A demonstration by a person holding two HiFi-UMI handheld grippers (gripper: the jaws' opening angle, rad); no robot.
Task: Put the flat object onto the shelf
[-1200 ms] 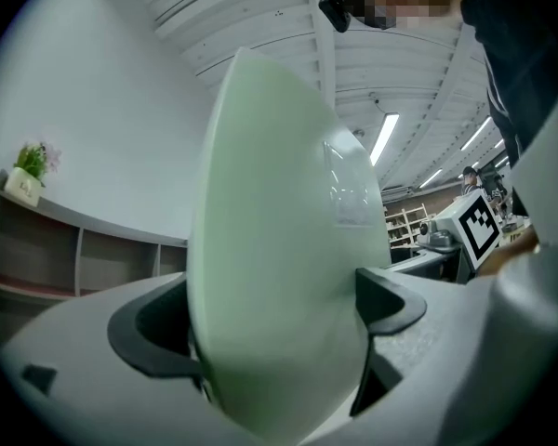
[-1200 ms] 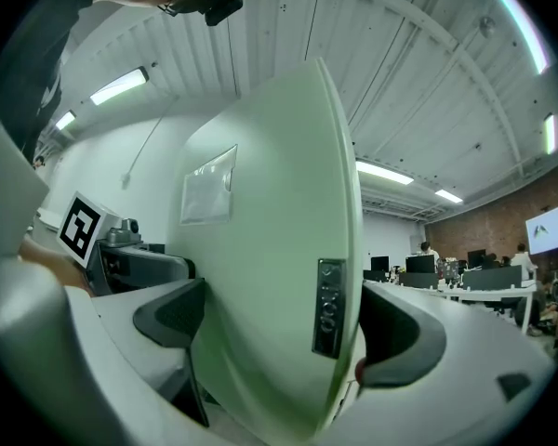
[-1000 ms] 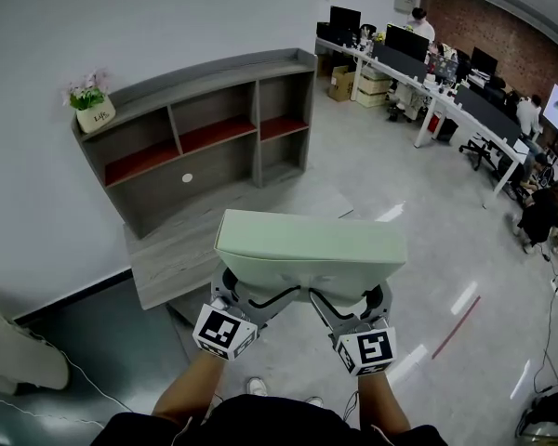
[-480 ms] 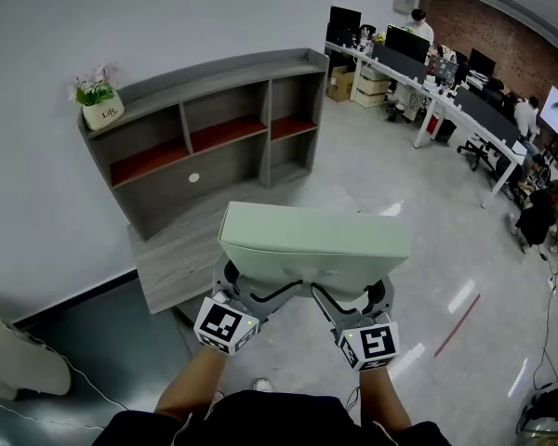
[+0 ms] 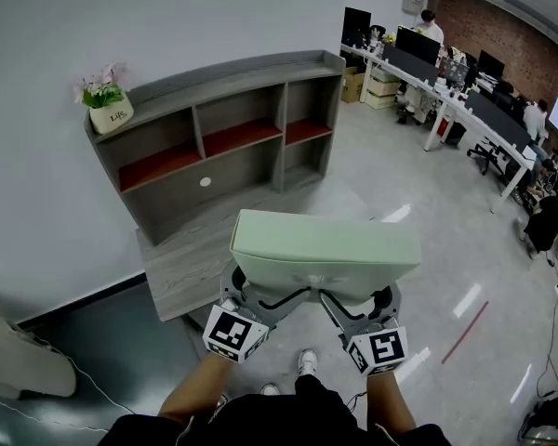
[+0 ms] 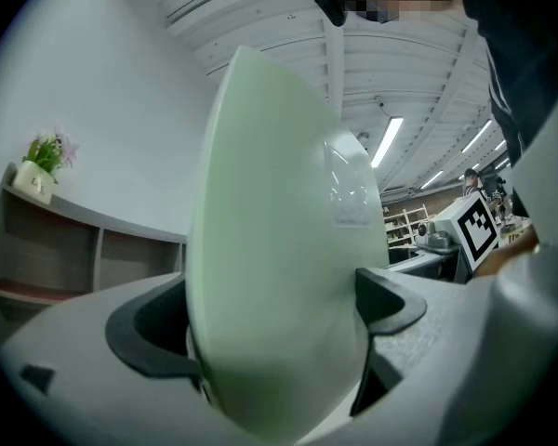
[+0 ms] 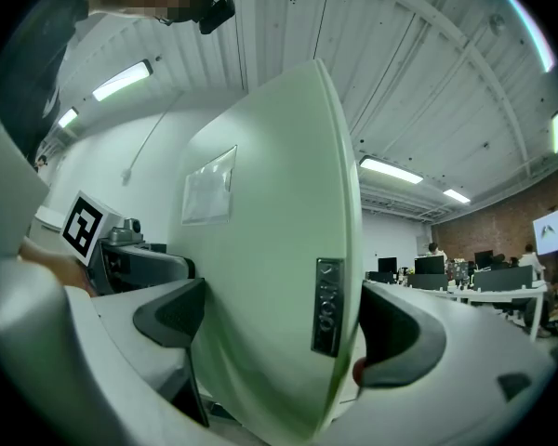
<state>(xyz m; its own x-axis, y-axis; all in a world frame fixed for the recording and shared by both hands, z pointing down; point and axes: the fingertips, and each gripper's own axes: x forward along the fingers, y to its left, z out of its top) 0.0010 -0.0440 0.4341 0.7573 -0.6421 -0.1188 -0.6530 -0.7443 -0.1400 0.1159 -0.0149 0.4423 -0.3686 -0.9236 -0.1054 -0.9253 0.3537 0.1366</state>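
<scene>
You stepped closer to the shelf (image 5: 214, 124), left tongs (image 5: 258, 295) and right tongs (image 5: 352, 301) both clamped on the flat object (image 5: 325, 247); placing lay ahead.

Pale green flat object (image 5: 325, 249), perhaps a slim device, held aloft, well apart from the grey shelf (image 5: 242, 170).

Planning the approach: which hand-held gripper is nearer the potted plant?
Left. The left hand-held gripper is below-right of the potted plant; the right hand-held gripper lies farther right.
</scene>
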